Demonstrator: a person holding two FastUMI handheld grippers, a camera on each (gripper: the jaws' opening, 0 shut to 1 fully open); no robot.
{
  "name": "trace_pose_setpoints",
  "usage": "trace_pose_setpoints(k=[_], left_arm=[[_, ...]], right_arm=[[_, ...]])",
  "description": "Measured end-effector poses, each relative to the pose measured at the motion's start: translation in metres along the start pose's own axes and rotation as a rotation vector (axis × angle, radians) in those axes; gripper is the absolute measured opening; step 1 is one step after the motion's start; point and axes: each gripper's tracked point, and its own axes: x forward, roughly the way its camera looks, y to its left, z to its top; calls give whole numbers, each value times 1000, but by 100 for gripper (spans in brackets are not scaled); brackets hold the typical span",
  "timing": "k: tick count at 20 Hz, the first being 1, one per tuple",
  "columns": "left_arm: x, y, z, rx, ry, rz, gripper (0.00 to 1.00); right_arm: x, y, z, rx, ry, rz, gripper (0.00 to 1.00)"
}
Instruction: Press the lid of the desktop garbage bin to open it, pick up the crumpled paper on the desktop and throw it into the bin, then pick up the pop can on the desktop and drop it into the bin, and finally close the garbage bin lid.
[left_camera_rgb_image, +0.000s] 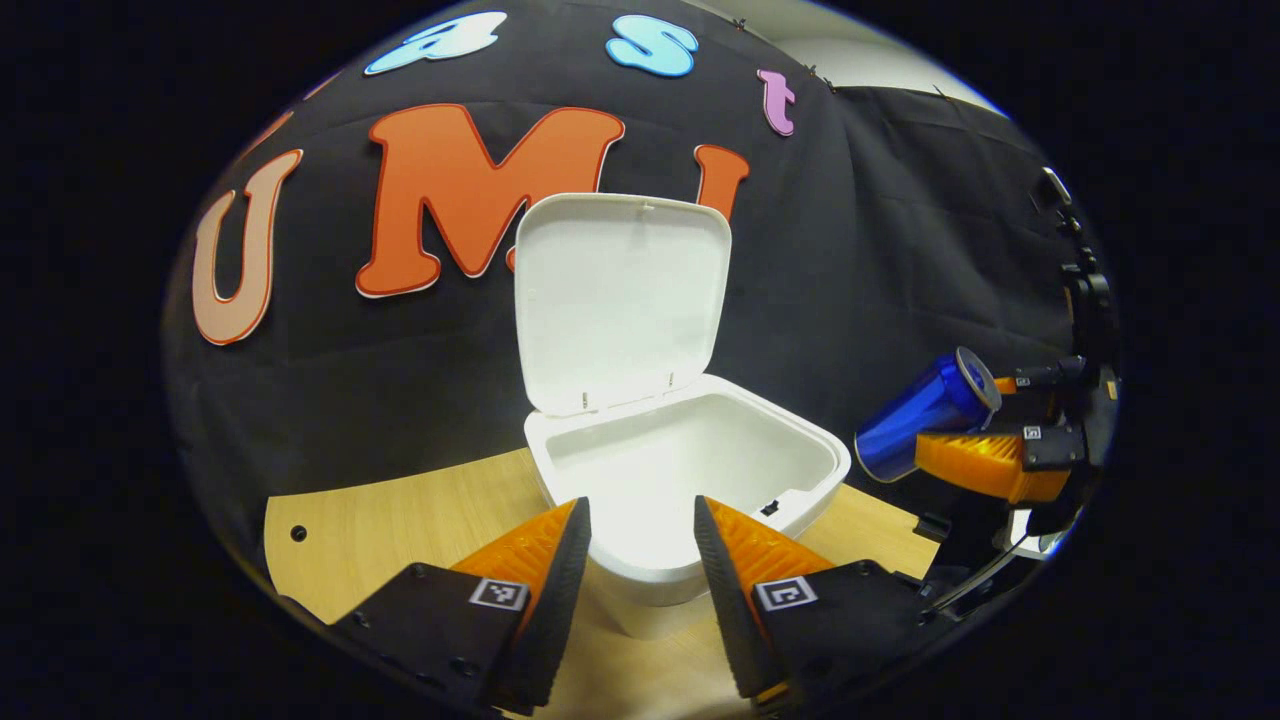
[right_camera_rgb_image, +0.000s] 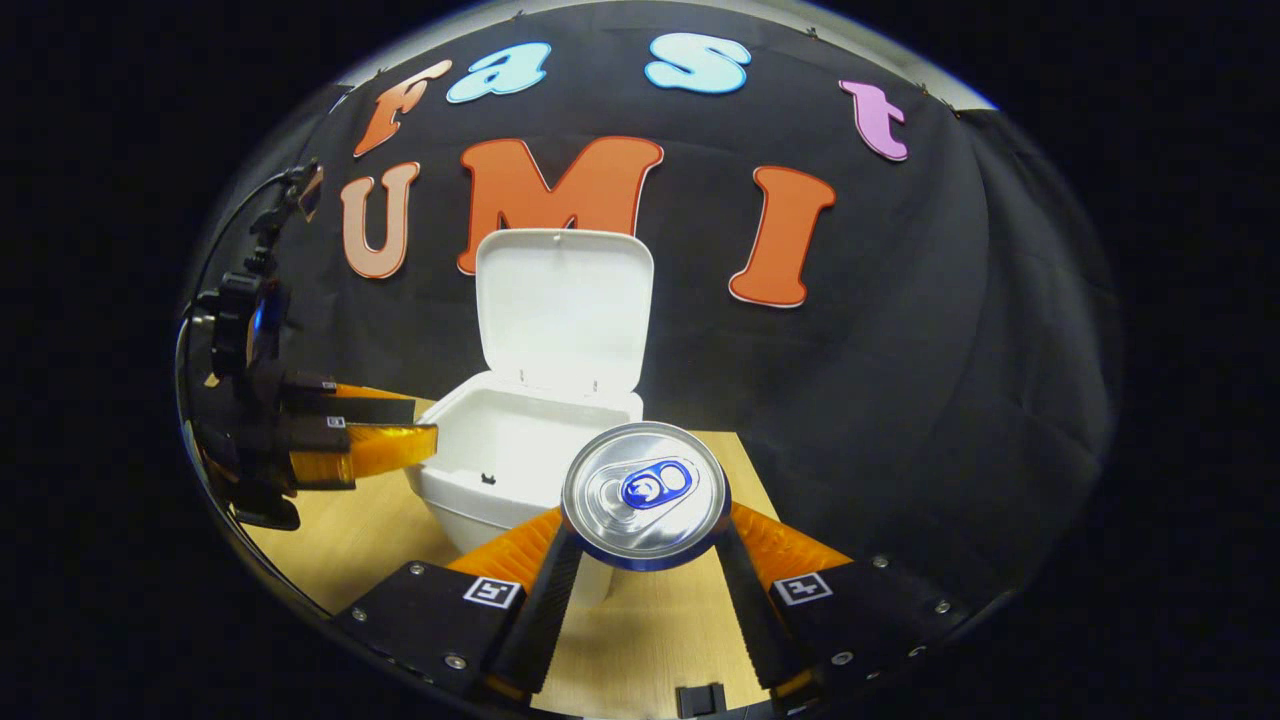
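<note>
I am gripping the can (right_camera_rgb_image: 645, 508) in the right gripper (right_camera_rgb_image: 645, 560), lifted off the table (right_camera_rgb_image: 380, 530) near the bin's (right_camera_rgb_image: 500, 470) front edge. The left gripper (left_camera_rgb_image: 640, 560) is hanging released before the bin. Risk: releasing short, the can striking the rim or the raised lid (right_camera_rgb_image: 562, 310).

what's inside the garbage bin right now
The bin stands open, lid upright. Its visible interior is bare white wall; the bottom is hidden below the front rim and too bright, so crumpled paper there cannot be confirmed. The pop can is outside, in the right gripper.
</note>
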Motion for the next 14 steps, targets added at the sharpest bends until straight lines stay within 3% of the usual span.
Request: trace_pose_setpoints(k=[3, 11, 12, 13, 14], left_arm=[[-9, 22, 7, -17, -48, 66, 73], [-38, 67, -7, -66, -55, 194, 74], [-41, 71, -9, -74, -55, 205, 79], [-45, 76, -11, -79, -51, 219, 90], [-46, 82, -13, -83, -50, 236, 92]], right_arm=[[6, 5, 15, -9, -18, 13, 77], [26, 33, 33, -33, -16, 98, 77], [29, 35, 30, -36, -4, 102, 77], [33, 36, 28, -41, 10, 103, 77], [36, 38, 26, -46, 20, 104, 77]])
